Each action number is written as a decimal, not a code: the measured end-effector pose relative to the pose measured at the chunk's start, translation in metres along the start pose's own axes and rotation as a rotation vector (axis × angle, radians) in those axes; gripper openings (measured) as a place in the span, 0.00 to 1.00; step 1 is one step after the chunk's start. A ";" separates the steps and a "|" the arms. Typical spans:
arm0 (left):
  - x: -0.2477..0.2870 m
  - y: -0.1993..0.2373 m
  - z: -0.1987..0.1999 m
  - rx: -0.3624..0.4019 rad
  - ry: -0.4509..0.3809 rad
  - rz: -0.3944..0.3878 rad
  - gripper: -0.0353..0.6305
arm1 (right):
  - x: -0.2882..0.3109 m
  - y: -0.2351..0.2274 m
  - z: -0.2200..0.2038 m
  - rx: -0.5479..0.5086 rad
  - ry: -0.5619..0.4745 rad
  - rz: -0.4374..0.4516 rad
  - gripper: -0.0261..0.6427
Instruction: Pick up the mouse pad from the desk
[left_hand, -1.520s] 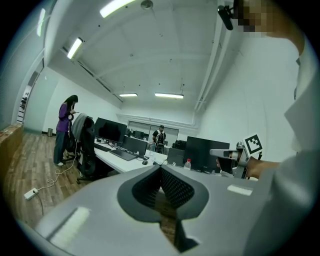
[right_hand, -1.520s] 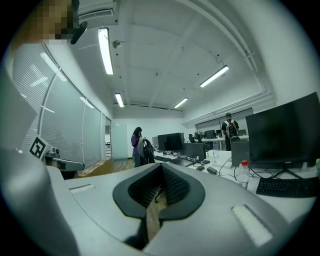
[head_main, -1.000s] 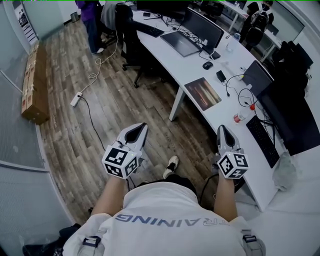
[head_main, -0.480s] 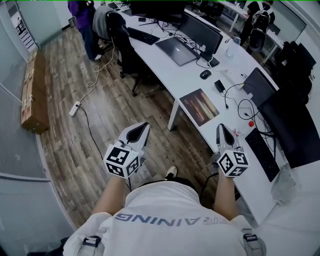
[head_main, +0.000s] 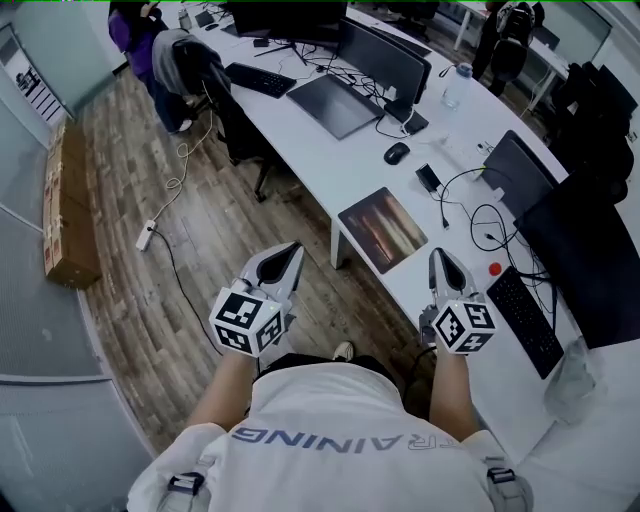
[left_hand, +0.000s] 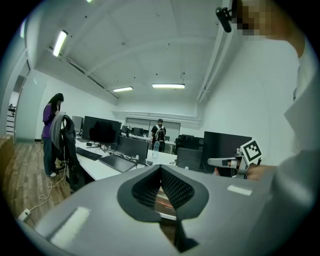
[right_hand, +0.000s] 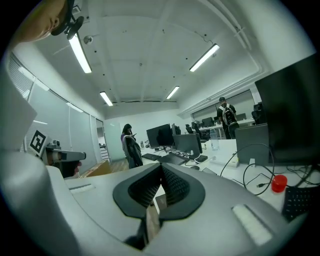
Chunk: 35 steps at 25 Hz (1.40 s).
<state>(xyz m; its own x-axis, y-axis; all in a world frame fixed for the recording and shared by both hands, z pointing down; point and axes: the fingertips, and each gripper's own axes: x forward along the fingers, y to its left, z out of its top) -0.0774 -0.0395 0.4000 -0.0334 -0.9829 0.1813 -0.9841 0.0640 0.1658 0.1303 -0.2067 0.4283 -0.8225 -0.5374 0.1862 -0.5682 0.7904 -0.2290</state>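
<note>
Head view: mouse (head_main: 396, 153) near mouse pad (head_main: 383, 229)

Bright overhead strip lights (right_hand: 80, 53), fisheye-warped edges

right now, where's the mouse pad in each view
Head view: the mouse pad lies near the front edge of the white desk, just right of centre.
Left gripper view: a reddish sliver low in the centre, seen through the opening in the left claw.
Right gripper view: probably the dark patch inside the right claw; too little shows to be sure.
Shared landmark: the water bottle farther along the desk.
</note>
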 end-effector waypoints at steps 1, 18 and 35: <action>0.010 -0.001 0.000 0.006 0.007 -0.004 0.05 | 0.005 -0.008 -0.001 0.007 0.004 -0.002 0.06; 0.170 0.038 0.002 0.008 0.109 -0.320 0.05 | 0.073 -0.068 0.007 0.044 0.030 -0.289 0.06; 0.270 0.079 0.012 0.070 0.211 -0.691 0.05 | 0.096 -0.050 0.009 0.103 0.013 -0.656 0.06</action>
<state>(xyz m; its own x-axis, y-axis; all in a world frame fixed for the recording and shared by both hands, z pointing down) -0.1658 -0.3019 0.4504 0.6277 -0.7399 0.2419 -0.7772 -0.5779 0.2491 0.0794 -0.3000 0.4488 -0.3049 -0.8936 0.3294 -0.9511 0.2676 -0.1544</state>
